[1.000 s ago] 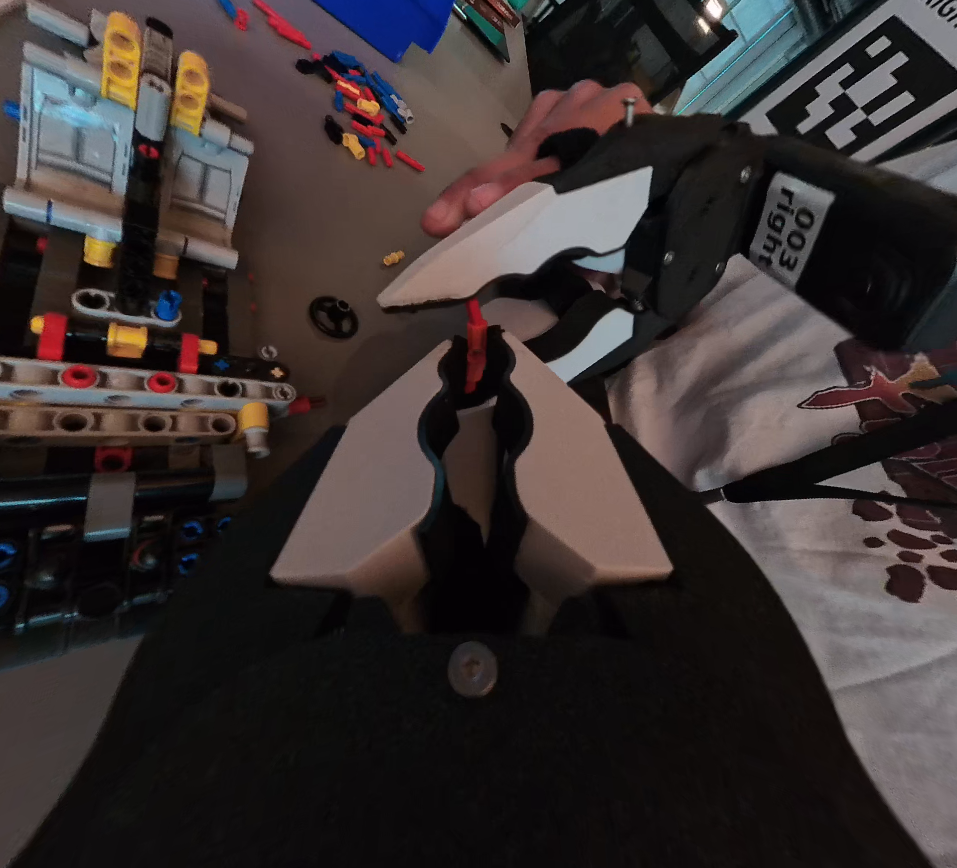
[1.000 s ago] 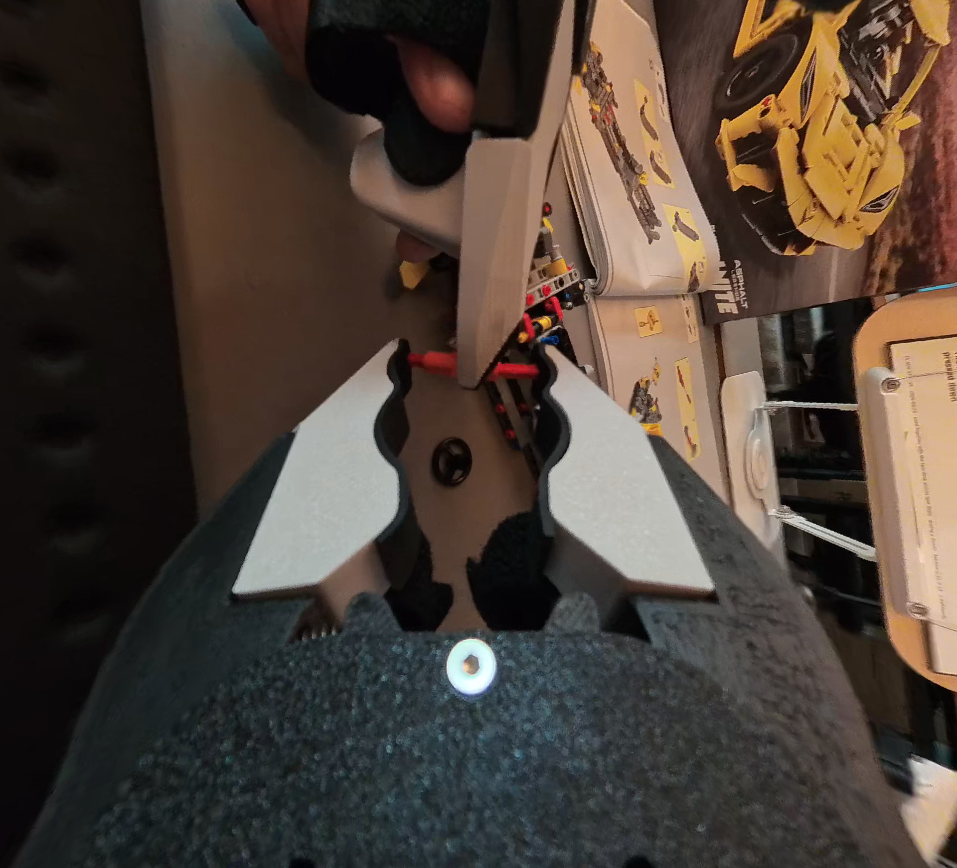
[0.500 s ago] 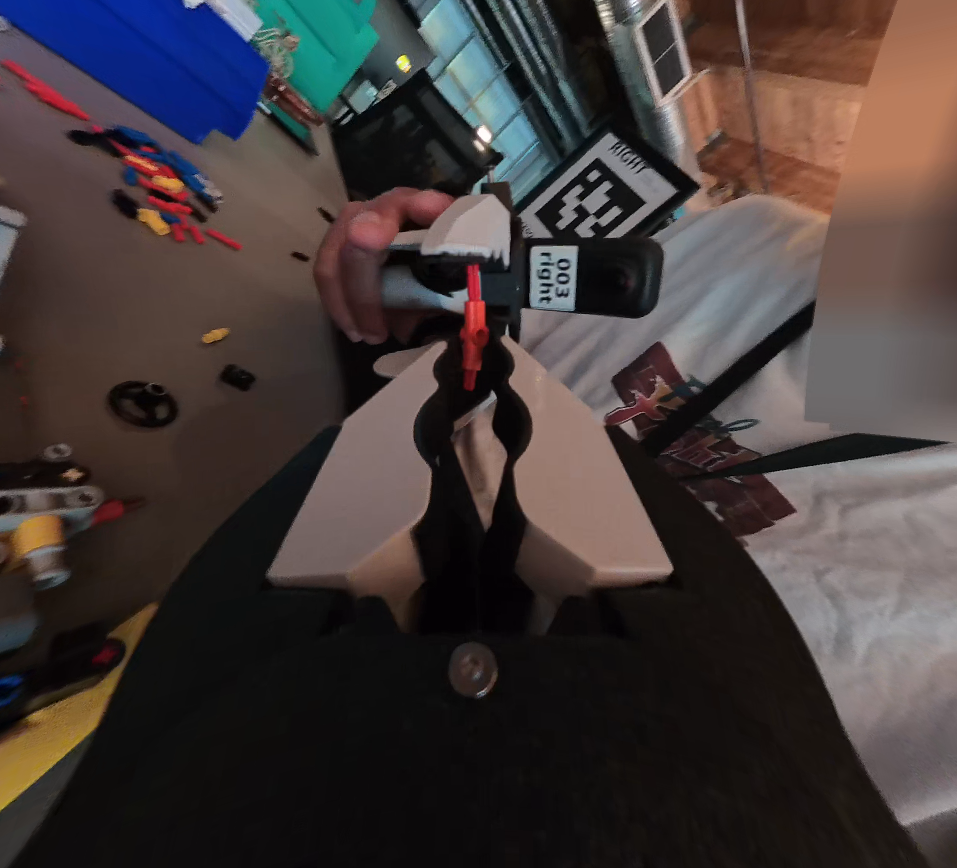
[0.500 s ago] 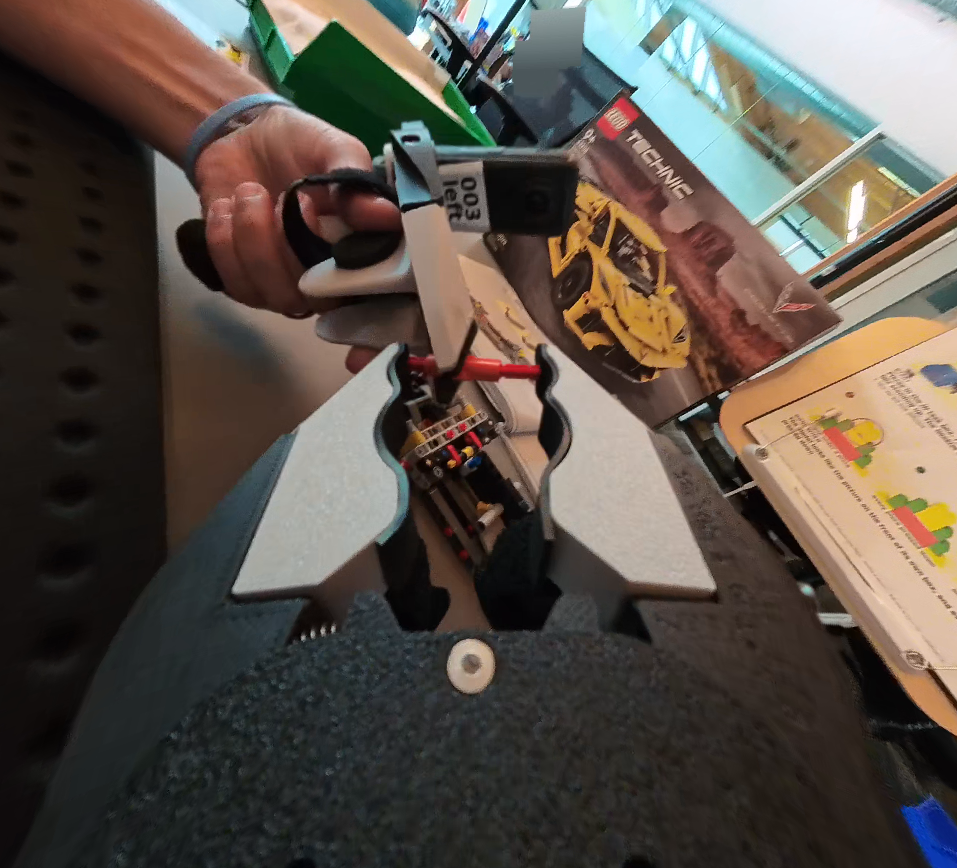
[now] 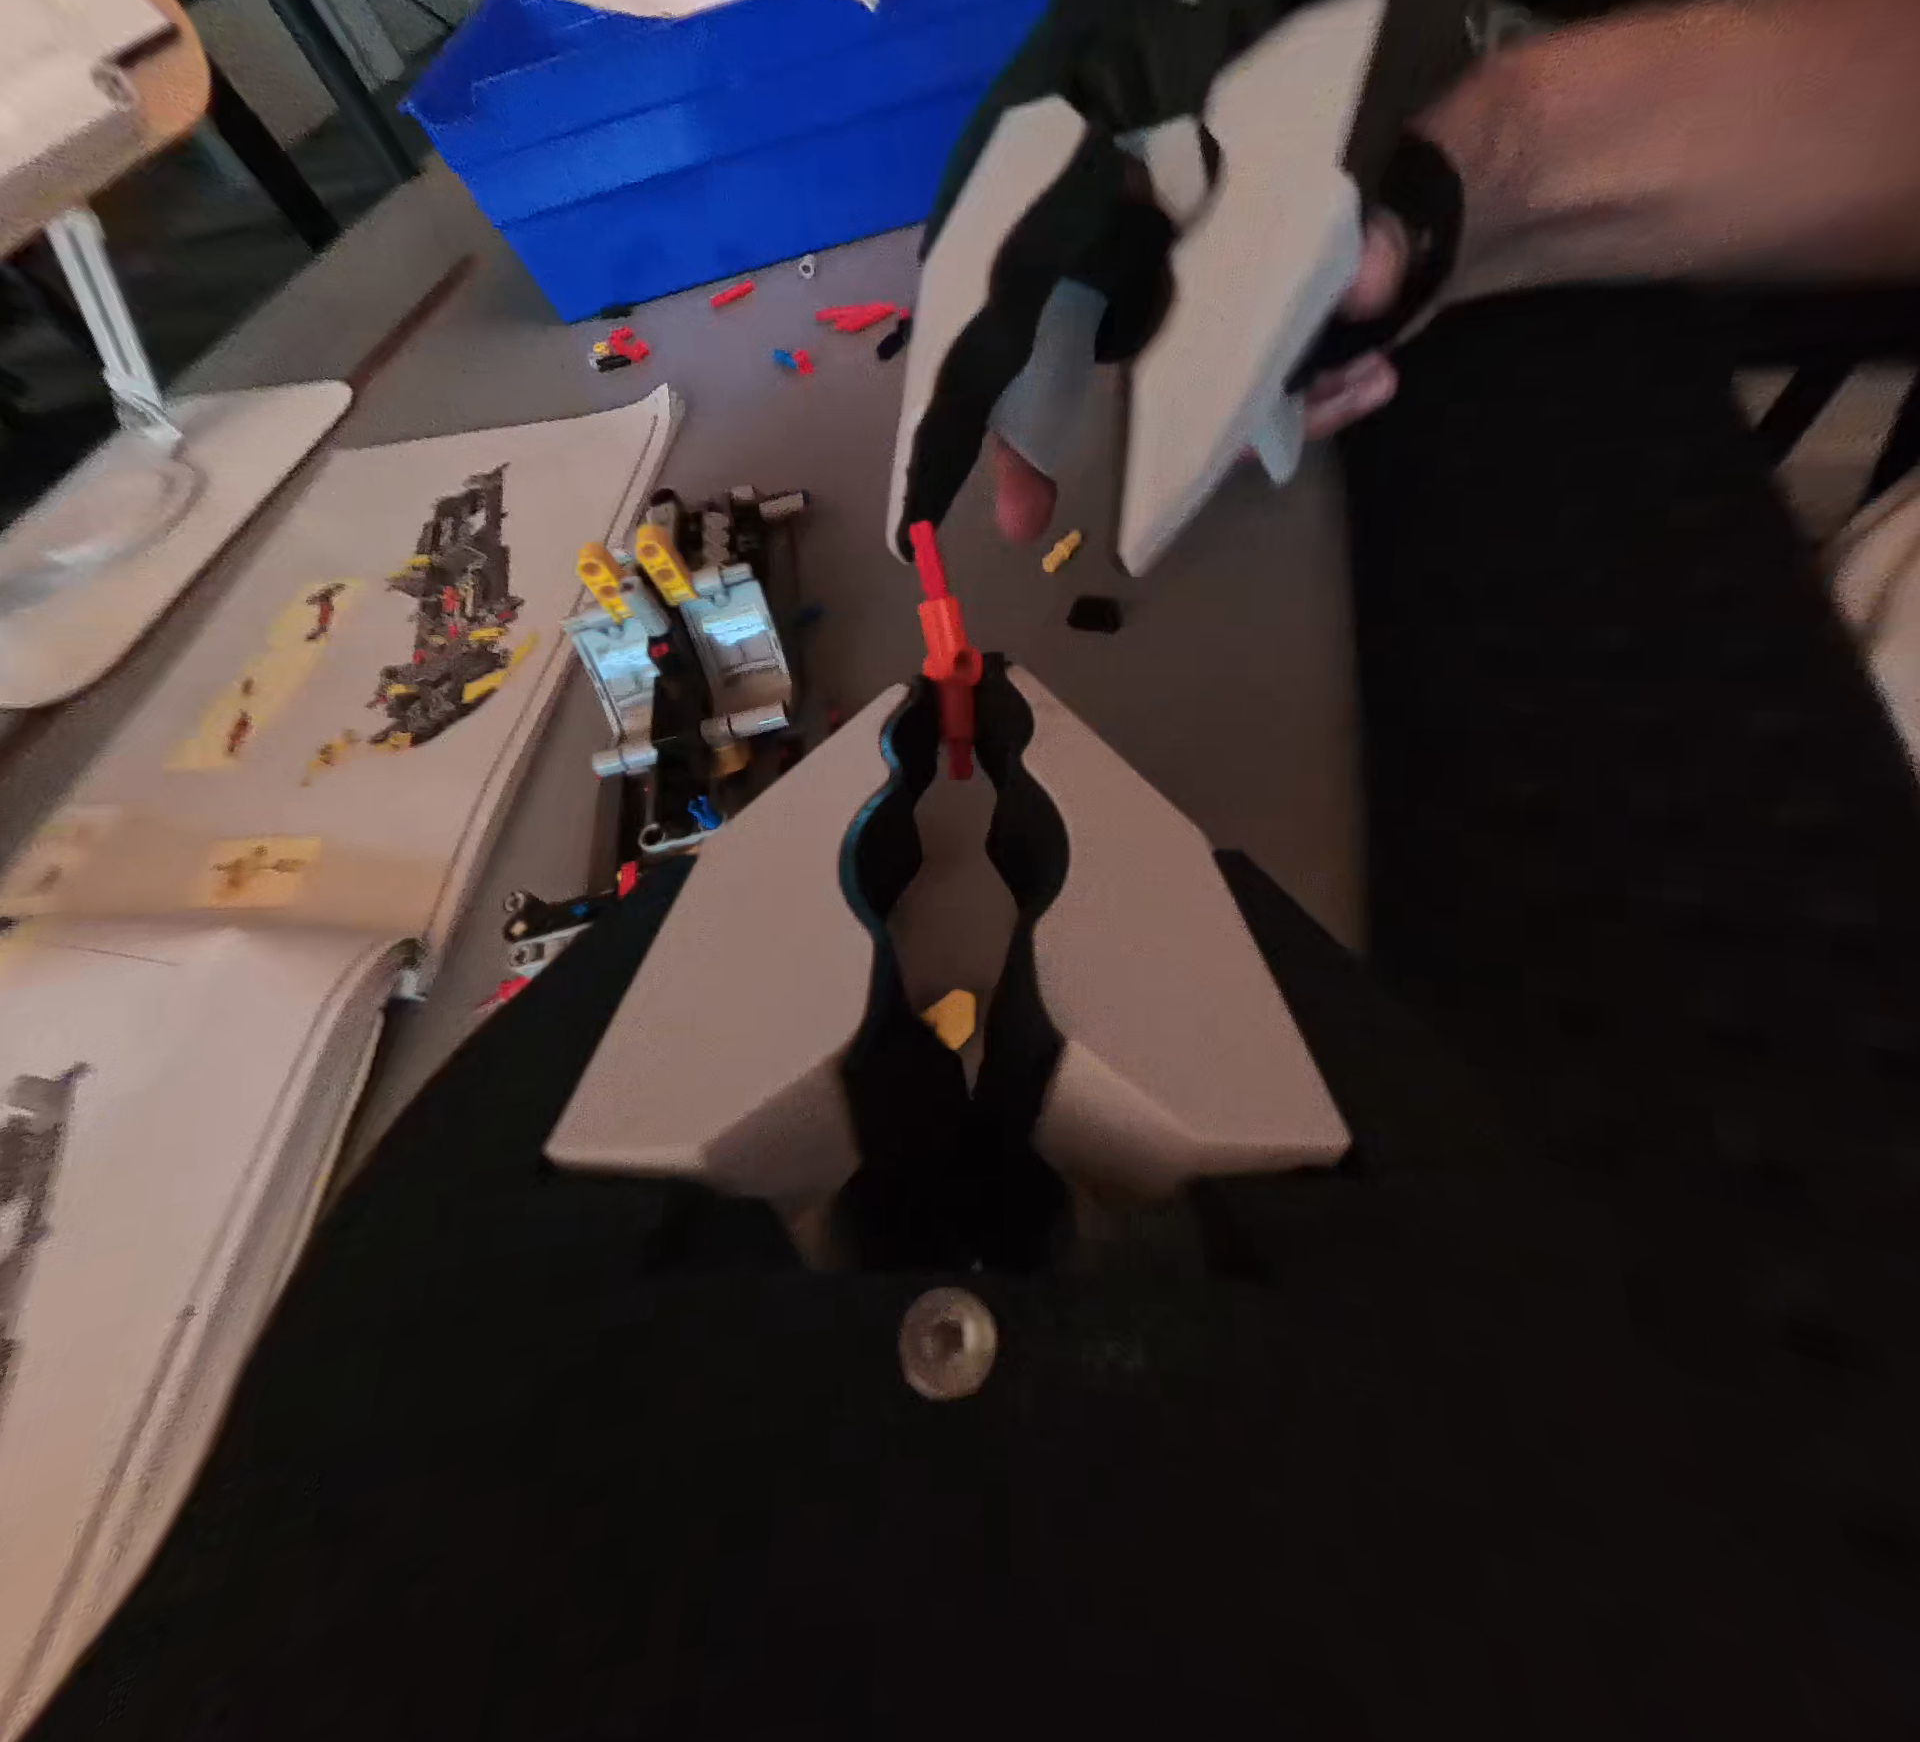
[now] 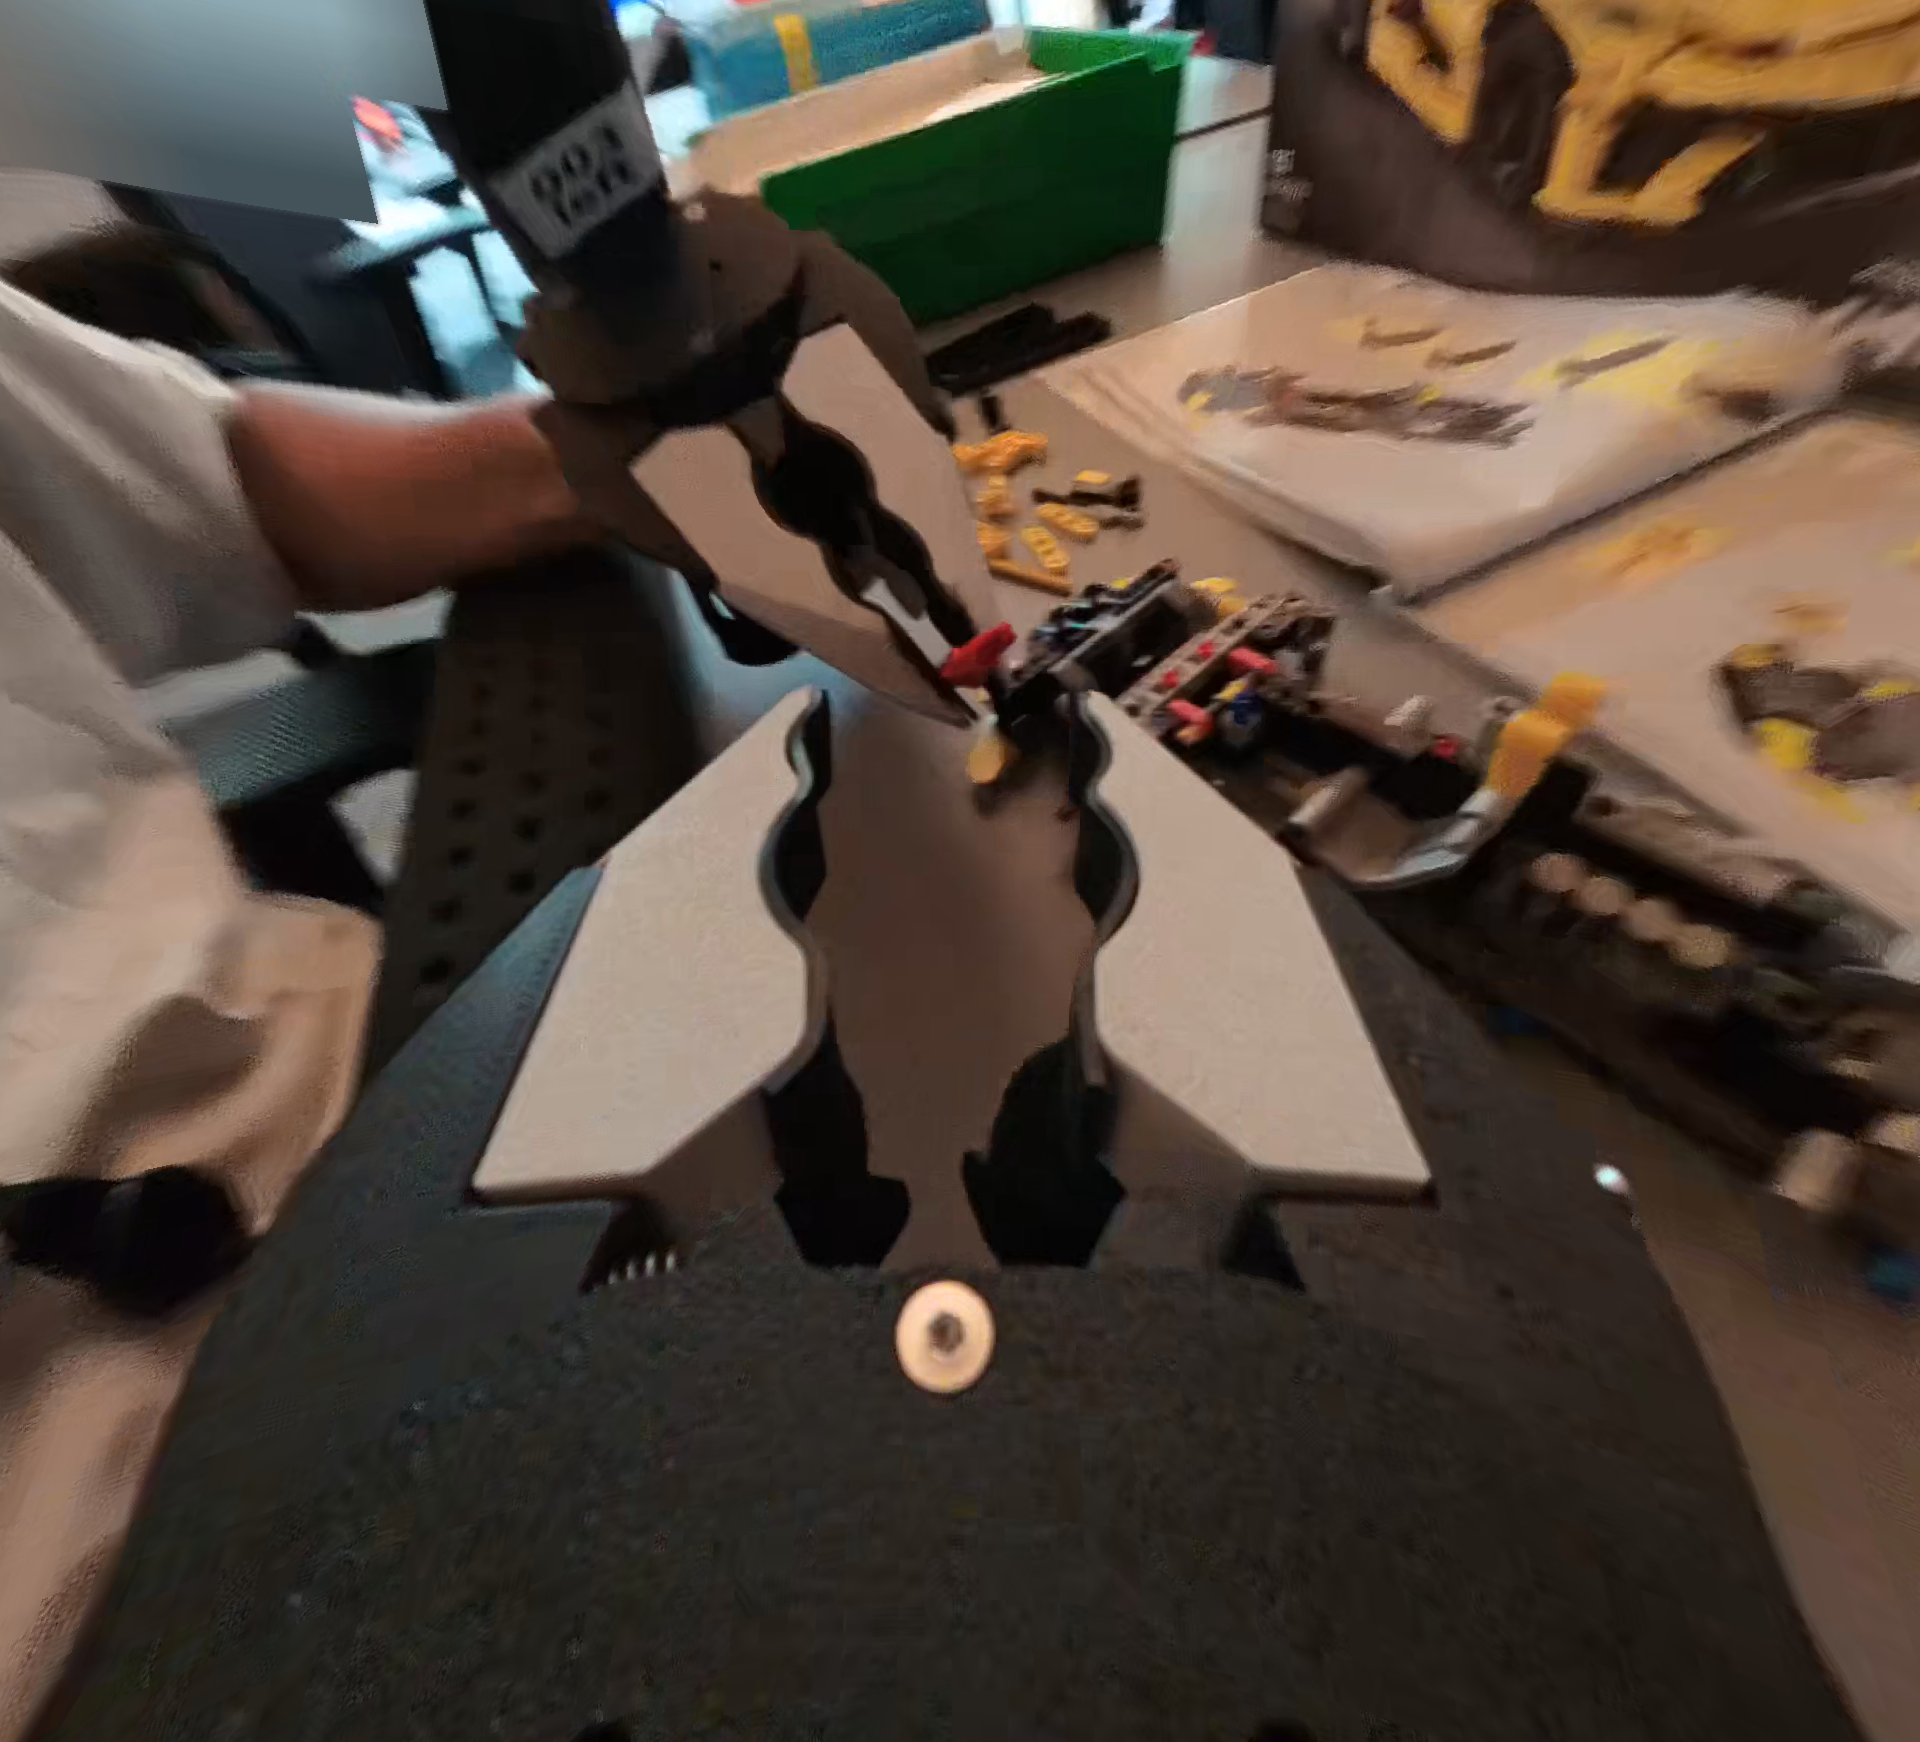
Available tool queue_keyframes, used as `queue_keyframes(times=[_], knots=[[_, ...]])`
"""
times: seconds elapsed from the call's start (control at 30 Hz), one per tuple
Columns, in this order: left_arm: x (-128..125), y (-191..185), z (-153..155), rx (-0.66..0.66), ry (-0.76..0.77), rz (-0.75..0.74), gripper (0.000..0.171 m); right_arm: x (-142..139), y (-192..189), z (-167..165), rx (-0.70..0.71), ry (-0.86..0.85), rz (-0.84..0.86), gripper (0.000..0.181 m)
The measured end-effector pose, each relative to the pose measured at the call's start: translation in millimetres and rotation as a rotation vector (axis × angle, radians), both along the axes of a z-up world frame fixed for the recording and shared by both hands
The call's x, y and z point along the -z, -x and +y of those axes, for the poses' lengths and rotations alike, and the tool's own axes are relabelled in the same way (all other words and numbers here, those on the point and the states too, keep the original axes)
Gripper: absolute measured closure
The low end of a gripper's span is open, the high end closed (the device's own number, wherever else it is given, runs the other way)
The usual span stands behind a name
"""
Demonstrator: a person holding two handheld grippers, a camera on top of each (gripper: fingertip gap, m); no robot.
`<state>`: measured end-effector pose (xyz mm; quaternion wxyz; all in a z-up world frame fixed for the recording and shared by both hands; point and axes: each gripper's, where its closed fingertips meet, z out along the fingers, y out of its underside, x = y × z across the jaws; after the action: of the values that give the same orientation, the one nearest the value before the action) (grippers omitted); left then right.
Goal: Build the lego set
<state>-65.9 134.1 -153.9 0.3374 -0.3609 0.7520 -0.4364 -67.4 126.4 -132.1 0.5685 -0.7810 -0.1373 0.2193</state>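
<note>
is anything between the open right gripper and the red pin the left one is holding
Nothing visible. The red pin sticks out of the shut left gripper, and the right gripper faces it across open air, jaws apart.

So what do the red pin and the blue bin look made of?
Red pin: looks like moulded plastic, uniform saturated red with a slight sheen; blur hides detail. Blue bin: probably rigid plastic, smooth, evenly coloured, with stepped ridges along its wall.

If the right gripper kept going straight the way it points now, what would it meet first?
Probably the left gripper and the red pin it holds, directly beyond the open right gripper; the chassis lies just behind. Blur leaves the depth uncertain.
</note>
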Motion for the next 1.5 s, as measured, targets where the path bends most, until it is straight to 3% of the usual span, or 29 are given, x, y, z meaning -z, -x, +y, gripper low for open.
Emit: queue_keyframes(times=[0.07,0.13,0.43,0.7,0.83,1.27,1.4,1.5], knots=[[6.4,-0.5,-1.3,0.0,-0.097,-0.024,0.167,-8.3,0.1,-1.4,-0.029,-0.001,0.115,0.153],[9.4,0.8,-5.1,0.019,-0.121,-0.033,0.167,-10.6,-3.9,-1.5,-0.026,-0.005,0.121,0.163],[11.5,2.2,-11.5,0.051,-0.144,-0.058,0.167,8.4,-0.1,-0.7,-0.041,0.06,0.053,0.174],[1.5,0.3,-12.7,0.035,-0.08,-0.092,0.167,0.4,0.6,-2.7,-0.063,0.026,0.108,0.178],[5.8,0.3,-13.2,0.034,-0.117,-0.098,0.167,4.9,1.4,-4.0,-0.05,0.021,0.078,0.179],[1.4,-0.2,-14.2,0.025,-0.181,-0.14,0.167,2.5,3.1,-4.6,-0.071,0.009,0.125,0.178],[-5.9,-3.2,-13.9,0.015,-0.215,-0.208,0.167,-5.6,1.3,-4.9,-0.098,0.036,0.286,0.176],[-15.9,-4.1,-9.1,-0.017,-0.324,-0.327,0.168,-19.2,4.1,-10.0,-0.2,0.099,0.557,0.139]])
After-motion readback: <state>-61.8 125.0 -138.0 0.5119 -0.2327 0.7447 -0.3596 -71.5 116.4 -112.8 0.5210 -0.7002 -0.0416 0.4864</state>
